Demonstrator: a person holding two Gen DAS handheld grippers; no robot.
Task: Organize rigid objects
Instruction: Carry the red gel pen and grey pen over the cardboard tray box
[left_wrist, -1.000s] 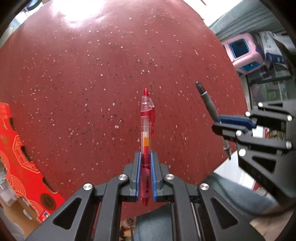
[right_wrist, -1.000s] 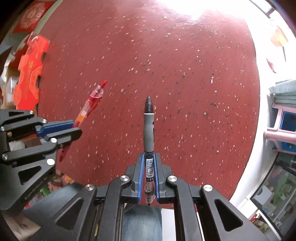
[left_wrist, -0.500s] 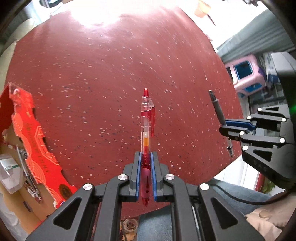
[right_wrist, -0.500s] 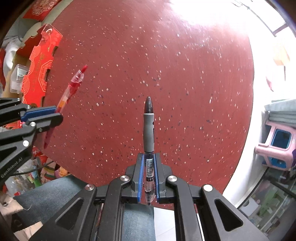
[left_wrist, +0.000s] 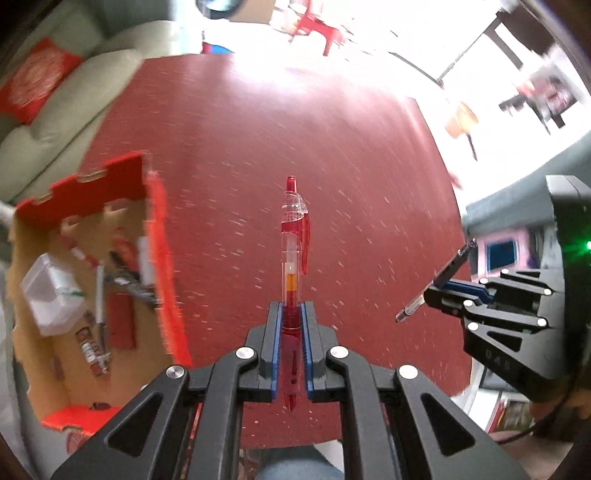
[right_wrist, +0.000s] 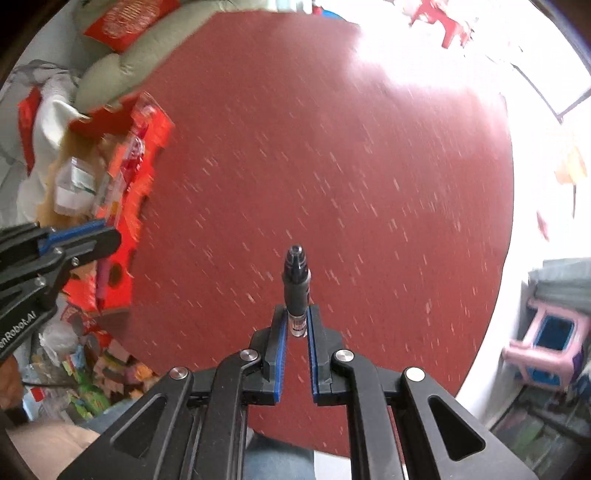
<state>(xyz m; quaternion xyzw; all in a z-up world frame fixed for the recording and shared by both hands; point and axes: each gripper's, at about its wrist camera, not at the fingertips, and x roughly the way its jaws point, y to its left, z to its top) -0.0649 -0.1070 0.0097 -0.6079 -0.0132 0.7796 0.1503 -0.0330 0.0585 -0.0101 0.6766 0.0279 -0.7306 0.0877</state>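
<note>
My left gripper (left_wrist: 290, 314) is shut on a red translucent pen (left_wrist: 293, 254) that sticks out past the fingertips, high above the round red table (left_wrist: 295, 129). My right gripper (right_wrist: 296, 314) is shut on a grey-and-black pen (right_wrist: 295, 284) seen almost end-on, tilted toward the camera. The same grey-and-black pen (left_wrist: 436, 280) shows at the right of the left wrist view, slanting in the right gripper (left_wrist: 443, 291). The left gripper (right_wrist: 99, 236) appears at the left edge of the right wrist view, with the red pen (right_wrist: 101, 280) hanging below it. An open red cardboard box (left_wrist: 159, 236) stands at the table's left.
The box holds a clear plastic container (left_wrist: 51, 291), pens and small packets. A grey-green sofa (left_wrist: 74, 88) with a red cushion lies beyond the table. A pink stool (right_wrist: 546, 343) stands on the floor at the right. A person's jeans-clad leg (right_wrist: 273, 461) is below the grippers.
Both grippers rose away from the table and shifted, so the whole table and the box's inside came into view. The grey-and-black pen has tipped in the right gripper toward its camera.
</note>
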